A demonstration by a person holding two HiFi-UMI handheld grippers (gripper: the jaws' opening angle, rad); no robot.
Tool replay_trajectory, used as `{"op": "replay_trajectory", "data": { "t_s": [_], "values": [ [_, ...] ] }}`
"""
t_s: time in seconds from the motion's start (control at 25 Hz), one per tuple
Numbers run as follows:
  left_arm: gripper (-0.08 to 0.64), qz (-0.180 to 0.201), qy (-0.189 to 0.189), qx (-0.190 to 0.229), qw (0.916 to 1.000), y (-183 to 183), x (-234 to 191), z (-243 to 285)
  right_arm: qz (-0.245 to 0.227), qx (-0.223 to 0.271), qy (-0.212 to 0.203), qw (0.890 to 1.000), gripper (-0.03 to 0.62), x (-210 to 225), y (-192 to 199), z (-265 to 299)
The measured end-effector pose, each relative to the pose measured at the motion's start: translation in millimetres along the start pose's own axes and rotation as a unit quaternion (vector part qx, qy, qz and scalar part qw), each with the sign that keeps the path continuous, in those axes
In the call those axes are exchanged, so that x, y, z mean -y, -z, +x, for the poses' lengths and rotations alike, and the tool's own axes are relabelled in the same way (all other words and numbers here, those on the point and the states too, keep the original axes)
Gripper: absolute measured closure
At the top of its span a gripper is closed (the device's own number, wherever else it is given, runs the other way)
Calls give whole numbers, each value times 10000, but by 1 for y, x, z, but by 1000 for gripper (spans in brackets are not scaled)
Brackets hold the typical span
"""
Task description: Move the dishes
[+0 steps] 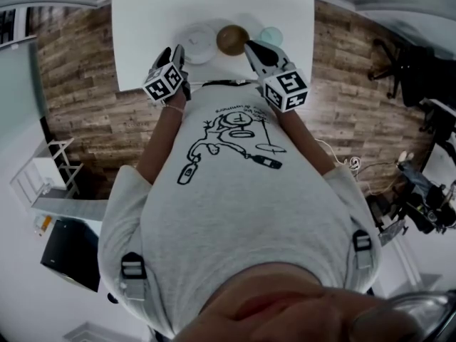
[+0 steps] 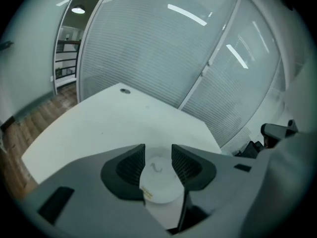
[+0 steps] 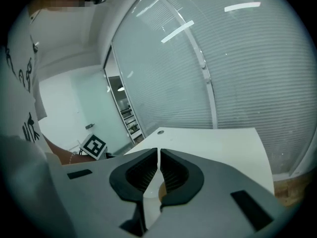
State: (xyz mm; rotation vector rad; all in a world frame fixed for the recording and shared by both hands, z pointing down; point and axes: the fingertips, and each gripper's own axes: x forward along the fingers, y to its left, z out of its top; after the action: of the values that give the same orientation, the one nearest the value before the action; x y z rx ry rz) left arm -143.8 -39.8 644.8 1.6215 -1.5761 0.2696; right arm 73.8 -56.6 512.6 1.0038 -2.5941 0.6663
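Three dishes stand in a row at the near edge of the white table (image 1: 142,20): a white dish (image 1: 199,41), a brown bowl (image 1: 232,39) and a pale blue-green one (image 1: 271,35). My left gripper (image 1: 177,51) hovers at the white dish's left rim. In the left gripper view its jaws (image 2: 158,155) stand open, and the white dish (image 2: 159,185) shows below the gap, untouched by the pads. My right gripper (image 1: 251,46) is just right of the brown bowl. Its jaws (image 3: 158,155) are shut with nothing held, and a sliver of the brown bowl (image 3: 160,195) shows beneath them.
The table (image 2: 114,123) runs back toward a glass partition with blinds (image 2: 163,48). Wooden floor (image 1: 85,105) lies on both sides of it. A black office chair (image 1: 399,66) stands at the right, a white rack (image 1: 43,173) at the left. The person's torso fills the near side.
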Motion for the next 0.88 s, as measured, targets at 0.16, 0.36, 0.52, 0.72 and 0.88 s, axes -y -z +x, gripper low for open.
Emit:
{"op": "replay_trajectory", "data": {
  "t_s": [0.16,0.36,0.52,0.72,0.88],
  "values": [
    [400,893,339,520,9941,-44,41,-25,-543,133,-32,9984,546,-15,-20,-3],
    [426,1984,770,1101,9709,-85,93,-57,-1123,247,-80,9933,549,-32,-44,-8],
    [440,2306,1222,1412,9550,-107,133,-85,-1459,353,-115,9886,549,-40,-62,-15],
    [484,2459,1739,1764,9371,-130,178,-117,-1582,661,-153,9851,551,-50,-89,-27],
    [515,2555,1998,2025,9240,-141,200,-137,-1614,900,-165,9826,552,-61,-111,-37]
  ]
}}
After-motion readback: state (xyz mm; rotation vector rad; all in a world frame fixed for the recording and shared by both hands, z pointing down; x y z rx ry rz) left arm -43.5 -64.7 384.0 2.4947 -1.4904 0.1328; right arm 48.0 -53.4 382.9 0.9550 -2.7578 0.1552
